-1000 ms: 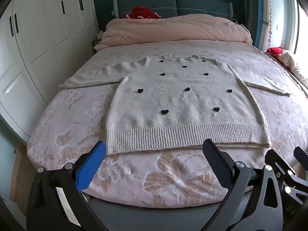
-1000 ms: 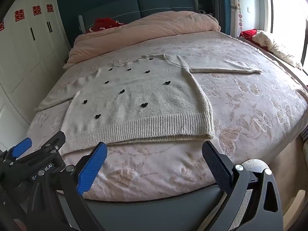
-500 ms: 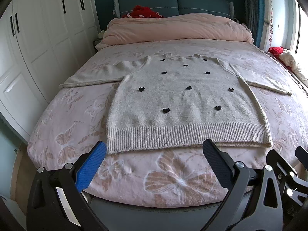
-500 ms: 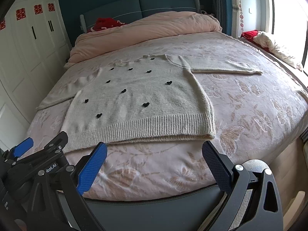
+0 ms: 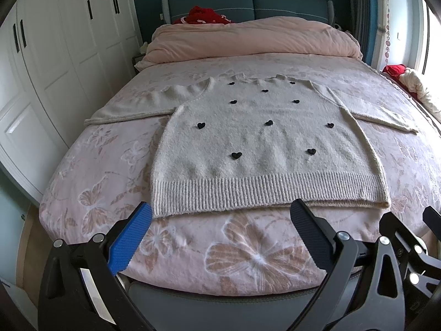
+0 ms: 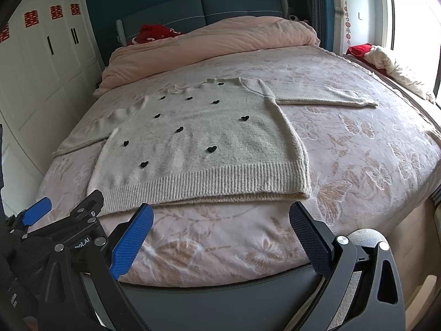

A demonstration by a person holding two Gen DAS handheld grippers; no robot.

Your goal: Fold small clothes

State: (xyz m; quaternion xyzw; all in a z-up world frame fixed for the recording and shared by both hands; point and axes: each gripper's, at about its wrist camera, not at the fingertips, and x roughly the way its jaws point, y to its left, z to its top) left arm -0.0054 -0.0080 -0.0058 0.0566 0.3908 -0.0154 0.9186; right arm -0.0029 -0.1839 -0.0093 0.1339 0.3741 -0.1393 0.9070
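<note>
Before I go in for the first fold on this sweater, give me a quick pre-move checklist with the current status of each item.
1. Sweater lies flat, front up on the bed: ok.
2. Both sleeves spread out to the sides, left sleeve and right sleeve: ok.
3. Left gripper open and empty: ok.
4. Right gripper open and empty: ok.
5. Both grippers short of the ribbed hem, not touching it: ok.
6. Hem layers lined up: not ok, the back layer peeks out below the front at the right corner.
</note>
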